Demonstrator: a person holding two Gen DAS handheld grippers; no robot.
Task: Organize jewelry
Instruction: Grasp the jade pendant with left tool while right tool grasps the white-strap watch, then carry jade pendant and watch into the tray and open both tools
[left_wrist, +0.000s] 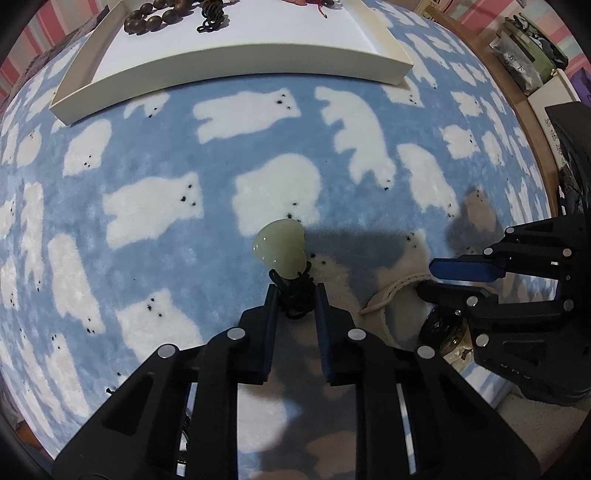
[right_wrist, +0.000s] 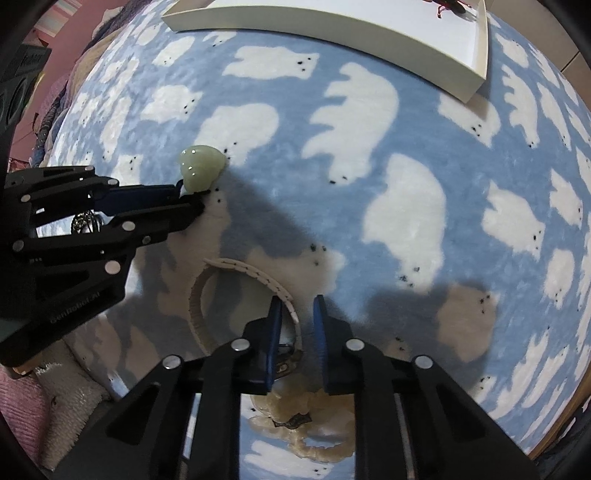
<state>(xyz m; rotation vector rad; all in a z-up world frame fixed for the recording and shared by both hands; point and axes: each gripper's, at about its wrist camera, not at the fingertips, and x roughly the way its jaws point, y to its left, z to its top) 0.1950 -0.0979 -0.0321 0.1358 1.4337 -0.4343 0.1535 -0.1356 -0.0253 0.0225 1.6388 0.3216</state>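
Note:
A pale green jade pendant (left_wrist: 280, 252) on a knotted black cord (left_wrist: 295, 295) hangs from my left gripper (left_wrist: 295, 291), which is shut on the cord. It also shows in the right wrist view (right_wrist: 201, 166), held by the left gripper (right_wrist: 190, 197). My right gripper (right_wrist: 297, 306) is open low over a white bracelet (right_wrist: 236, 271) on the blanket; one finger (right_wrist: 274, 314) overlaps its band. The right gripper (left_wrist: 428, 277) shows in the left wrist view, beside the bracelet (left_wrist: 384, 295). A white tray (left_wrist: 236, 61) at the far side holds brown beads (left_wrist: 147, 18) and a dark chain (left_wrist: 210, 18).
A blue blanket with white bears (left_wrist: 147, 177) covers the surface. A translucent beaded piece (right_wrist: 314, 428) lies under my right gripper. A metal ring item (right_wrist: 85, 221) shows behind the left gripper. The tray's corner (right_wrist: 476, 79) is at the far right. Shelves with clutter (left_wrist: 524, 62) stand beyond the blanket.

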